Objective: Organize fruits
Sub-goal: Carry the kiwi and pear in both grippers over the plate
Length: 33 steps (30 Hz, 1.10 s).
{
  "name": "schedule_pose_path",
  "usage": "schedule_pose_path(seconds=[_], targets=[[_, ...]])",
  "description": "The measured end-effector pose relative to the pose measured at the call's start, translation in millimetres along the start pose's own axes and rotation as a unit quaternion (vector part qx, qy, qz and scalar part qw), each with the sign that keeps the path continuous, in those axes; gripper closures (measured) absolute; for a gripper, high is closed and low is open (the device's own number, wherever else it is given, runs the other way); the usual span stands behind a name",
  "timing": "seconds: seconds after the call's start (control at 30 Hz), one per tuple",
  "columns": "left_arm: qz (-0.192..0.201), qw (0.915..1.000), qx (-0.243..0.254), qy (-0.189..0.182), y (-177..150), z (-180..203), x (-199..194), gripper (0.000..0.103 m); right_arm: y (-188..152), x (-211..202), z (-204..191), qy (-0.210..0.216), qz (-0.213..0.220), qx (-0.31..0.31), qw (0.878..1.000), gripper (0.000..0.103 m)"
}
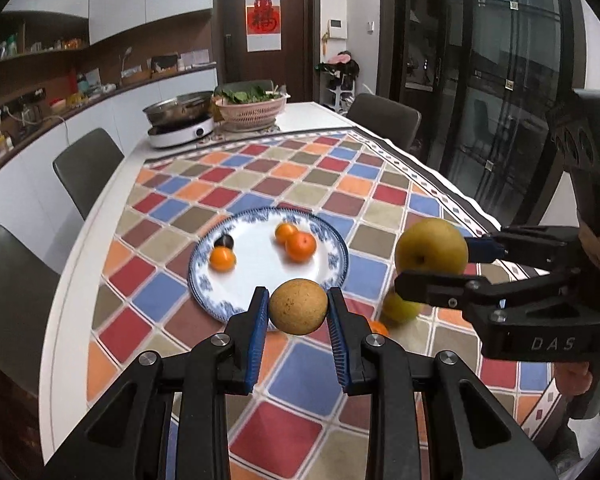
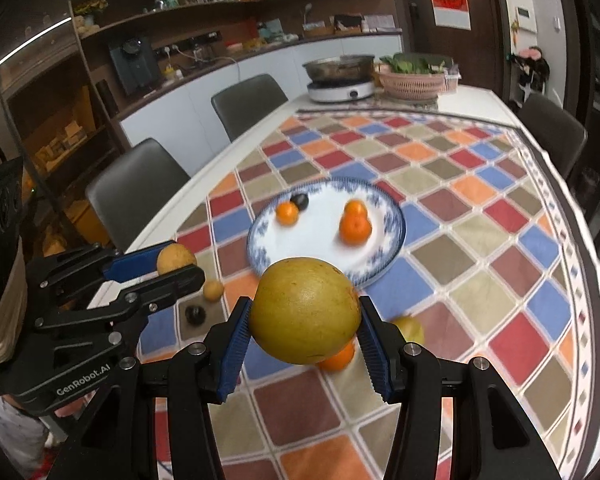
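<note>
A dining table (image 1: 100, 216) covered by a checked cloth (image 1: 284, 184) of red, blue, orange and olive diamonds fills both views. On the cloth sits a blue-and-white plate (image 1: 332, 240) holding 3 oranges (image 1: 301, 246) and 1 small dark fruit (image 1: 224, 241). The right gripper (image 2: 305, 322) is clamped on a large yellow-green pear (image 2: 305, 311), lifted above the cloth near the plate. The left gripper (image 1: 298, 308) is closed around a small round brown fruit (image 1: 298, 306), also raised. Below on the cloth lie a green fruit (image 1: 398, 308), another orange (image 2: 338, 358), a second dark fruit (image 2: 195, 314) and a small tan one (image 2: 213, 290).
</note>
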<state>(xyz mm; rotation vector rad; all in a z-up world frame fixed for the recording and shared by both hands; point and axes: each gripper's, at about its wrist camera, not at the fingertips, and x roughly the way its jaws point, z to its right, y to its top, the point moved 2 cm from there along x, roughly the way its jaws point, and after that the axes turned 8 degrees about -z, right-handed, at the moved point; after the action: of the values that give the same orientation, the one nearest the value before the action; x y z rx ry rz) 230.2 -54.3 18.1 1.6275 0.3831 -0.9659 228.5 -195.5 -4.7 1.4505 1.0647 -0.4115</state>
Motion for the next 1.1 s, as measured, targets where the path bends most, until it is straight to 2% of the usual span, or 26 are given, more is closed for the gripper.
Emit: schedule_pose_path(seconds=[0.3,0.47,0.73,0.97,1.1], targets=[[-0.001,0.9999,-0.014,-0.006,29.1,-19.7,17.8,0.074,45.4,7.5,6.4,0.000,0.014,-0.015,1.000,0.050],[-0.010,0.9998,-0.018,-0.004,41.3,-33.6,35.7,0.074,67.1,26.9,11.2,0.004,0.002,-0.018,1.000,0.050],[-0.031,0.9992,-0.015,0.022,62.4,-61.3,73.3,0.074,97.2,65.0,20.4,0.006,-0.023,-0.018,1.000,0.050],[-0.030,0.9995,-0.004,-0.013,75.5,-76.5,109.0,0.074,122.7,105.5,30.6,0.017,-0.051,-0.010,0.999,0.050],[-0.038,0.9992,0.010,-0.008,75.3,-79.7,128.2,0.074,134.8,126.8,37.3,0.013,-0.065,-0.013,0.998,0.050]])
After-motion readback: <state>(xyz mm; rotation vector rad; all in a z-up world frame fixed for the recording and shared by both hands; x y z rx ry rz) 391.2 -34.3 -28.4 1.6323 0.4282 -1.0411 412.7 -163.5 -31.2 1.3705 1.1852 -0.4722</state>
